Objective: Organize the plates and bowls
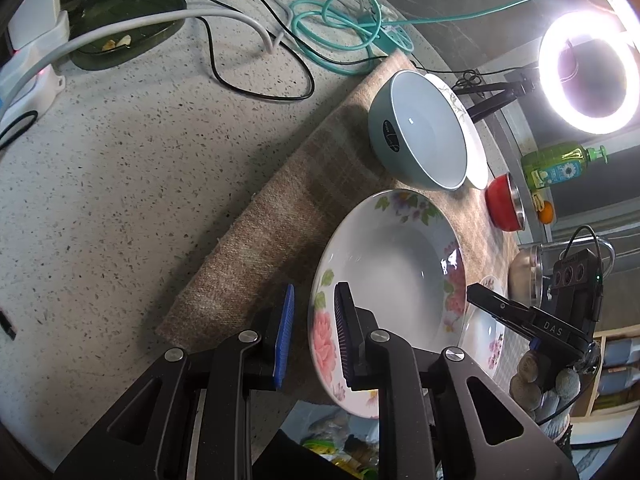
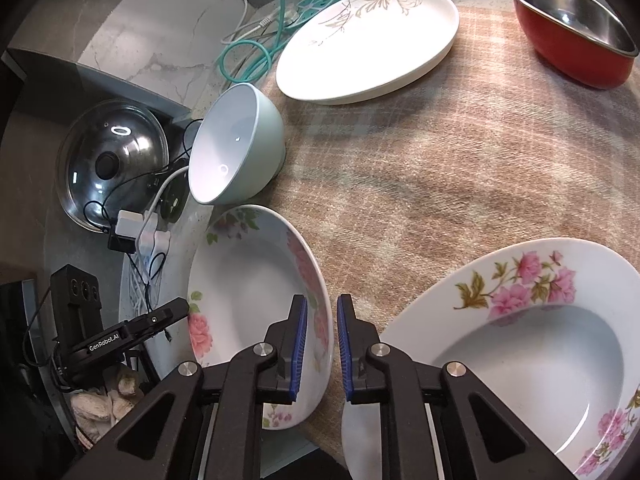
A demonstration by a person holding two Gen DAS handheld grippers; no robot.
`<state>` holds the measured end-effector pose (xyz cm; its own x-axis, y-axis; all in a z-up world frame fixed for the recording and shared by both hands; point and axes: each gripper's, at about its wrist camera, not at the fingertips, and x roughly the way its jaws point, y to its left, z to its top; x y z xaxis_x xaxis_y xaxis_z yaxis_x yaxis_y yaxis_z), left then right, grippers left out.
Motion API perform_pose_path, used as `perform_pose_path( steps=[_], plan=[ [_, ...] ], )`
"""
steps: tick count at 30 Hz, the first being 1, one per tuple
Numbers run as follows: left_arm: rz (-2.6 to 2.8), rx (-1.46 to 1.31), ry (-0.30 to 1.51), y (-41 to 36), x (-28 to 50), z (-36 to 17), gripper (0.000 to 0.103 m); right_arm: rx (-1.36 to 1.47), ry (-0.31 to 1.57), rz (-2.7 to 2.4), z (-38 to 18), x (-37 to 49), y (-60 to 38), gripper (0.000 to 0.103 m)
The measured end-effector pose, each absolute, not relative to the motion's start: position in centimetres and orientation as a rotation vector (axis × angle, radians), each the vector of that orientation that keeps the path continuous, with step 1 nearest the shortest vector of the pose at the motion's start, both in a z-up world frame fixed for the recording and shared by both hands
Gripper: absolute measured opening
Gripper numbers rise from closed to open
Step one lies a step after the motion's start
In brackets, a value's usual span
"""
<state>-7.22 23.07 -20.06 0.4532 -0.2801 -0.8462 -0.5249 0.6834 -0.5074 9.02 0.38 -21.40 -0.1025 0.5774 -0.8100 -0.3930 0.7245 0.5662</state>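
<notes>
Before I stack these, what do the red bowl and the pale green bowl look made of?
Red bowl: likely steel, red coated outside; the bare inside is grey and mirror-like. Pale green bowl: probably glazed ceramic, matte green outside, glossy white inside with sharp light glints.

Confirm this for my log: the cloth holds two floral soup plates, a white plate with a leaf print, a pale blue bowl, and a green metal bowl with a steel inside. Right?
Not quite: the metal bowl is red outside, not green, as the right wrist view shows. The rest stands: the cloth holds two floral soup plates, the white leaf-print plate and the pale blue bowl.
</notes>
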Motion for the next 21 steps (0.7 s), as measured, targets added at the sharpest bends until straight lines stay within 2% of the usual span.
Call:
perform_pose_path(
  steps=[11, 21],
  plan=[
    [0.168, -0.836, 1.137, 23.1, -6.9, -20.4, 0.009, 0.163, 1.481, 0.818, -22.2, 9.1, 0.6, 0.008],
    [0.164, -0.822, 1.142, 22.8, -6.6, -20.5, 0.007, 0.177, 1.493, 0.816, -22.5, 9.2, 0.5, 0.006]
  ],
)
